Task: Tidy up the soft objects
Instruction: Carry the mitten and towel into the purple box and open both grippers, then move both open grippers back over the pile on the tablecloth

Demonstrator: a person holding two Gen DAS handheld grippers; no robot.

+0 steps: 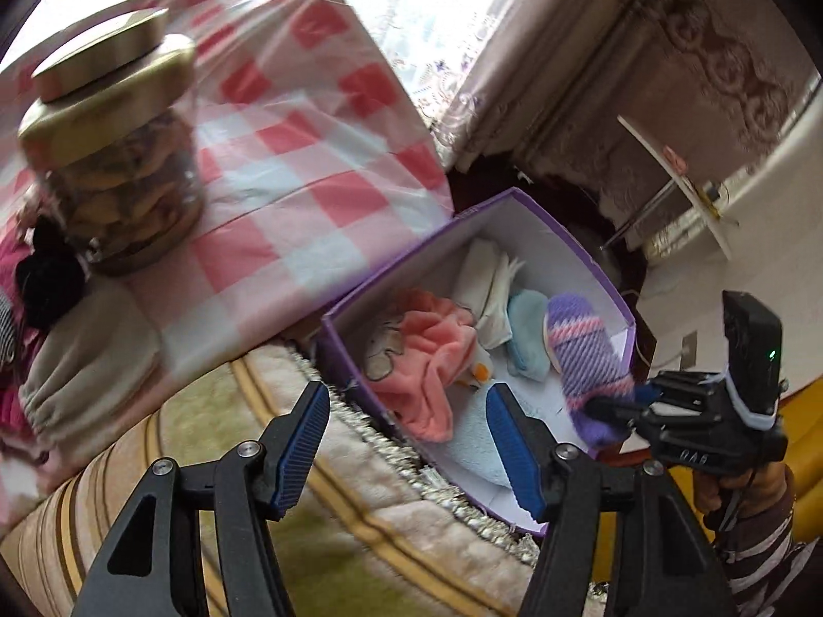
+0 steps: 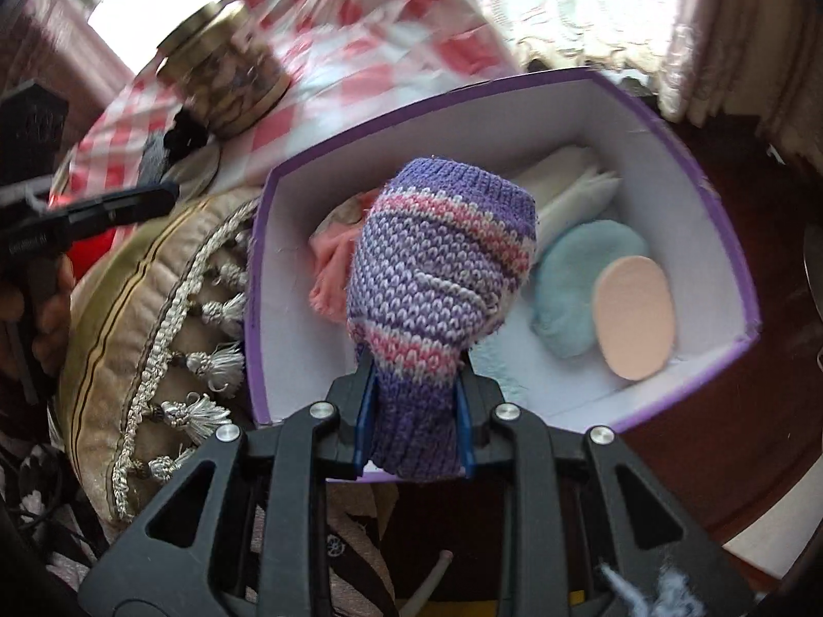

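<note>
Right gripper: black two-finger right gripper (image 2: 414,401) with blue pads, nearest the right wrist camera, pinching the knitted sock by its narrow end.
Knitted sock: purple, pink and white striped knitted sock (image 2: 437,277), bunched between the pads, its wide ribbed cuff pointing away from the camera and hanging above the open box.
Same sock, left wrist view: it (image 1: 586,360) hangs over the box's right corner, held from the right by the gripper (image 1: 635,403) in a person's hand (image 1: 730,483) with a striped sleeve.
Box: purple cardboard box with a white inside (image 2: 720,216), open at the top, standing just beside the fringed cushion.
In the box: crumpled pink fleece cloth (image 1: 432,360) at the left; folded white cloth (image 1: 488,283) toward the far wall; pale blue plush pad (image 2: 576,277) on the right; peach oval sponge (image 2: 632,319) leaning on the blue pad.
Left gripper: black left gripper (image 1: 409,442) with ribbed blue pads, jaws spread wide with nothing between them, over the box's near edge and the cushion.
Cushion: beige and olive striped cushion with a silver tasselled fringe (image 2: 170,334), touching the box's left wall.
Beyond: red-and-white checked cloth (image 1: 319,164) bearing a clear glass jar with a gold lid (image 1: 113,154); the jar is blurred.
</note>
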